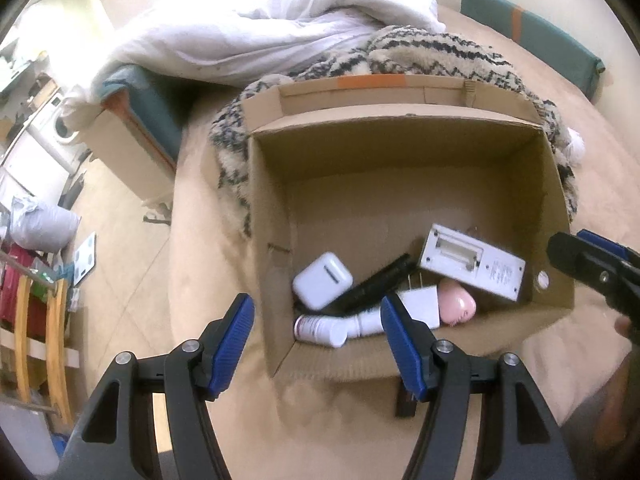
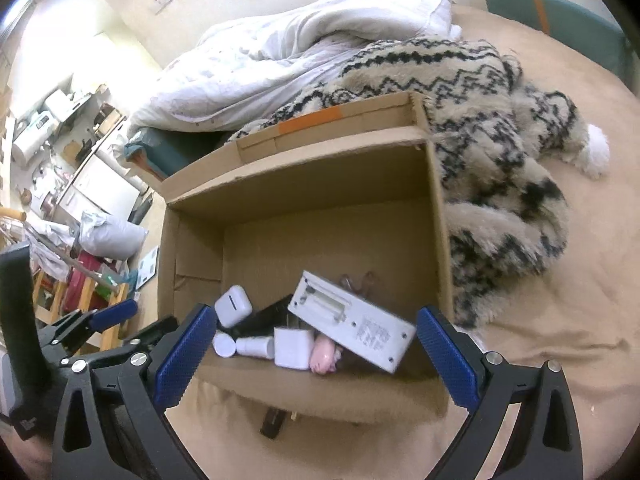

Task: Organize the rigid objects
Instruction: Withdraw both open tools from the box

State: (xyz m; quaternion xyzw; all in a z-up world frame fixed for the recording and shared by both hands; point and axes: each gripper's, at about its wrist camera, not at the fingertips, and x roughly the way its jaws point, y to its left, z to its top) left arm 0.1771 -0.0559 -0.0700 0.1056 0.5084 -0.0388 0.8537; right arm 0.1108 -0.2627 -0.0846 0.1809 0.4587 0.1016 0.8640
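**Cardboard box loaded; both grippers released above its near wall**

The cardboard box (image 1: 400, 168) stands open on the tan bedspread (image 1: 224, 240), directly ahead of both grippers. Its contents lie bunched against the near wall, just beyond the fingertips:

- A white rectangular device (image 2: 352, 320) rests tilted on top of the pile, toward the right side of the box.
- A white earbud case (image 1: 322, 280) lies at the left of the pile, touching a black bar-shaped item (image 1: 376, 284) that runs diagonally beneath the device.
- Two white cylindrical bottles (image 2: 240, 346) lie on their sides against the near wall.
- A white plug adapter (image 2: 293, 347) sits beside a pink item (image 2: 324, 356), which is partly hidden under the device.

The left gripper (image 1: 318, 346) is released, jaws apart, with nothing between the blue pads. The right gripper (image 2: 316, 360) is released at its full spread, also empty. Neither touches the box or its contents.

Beyond the far wall of the box, a patterned fleece blanket (image 2: 500, 128) lies against the box, and a white duvet (image 1: 256, 24) is heaped behind it. A small dark item (image 2: 274, 422) lies on the bedspread below the near wall; what it is cannot be told.
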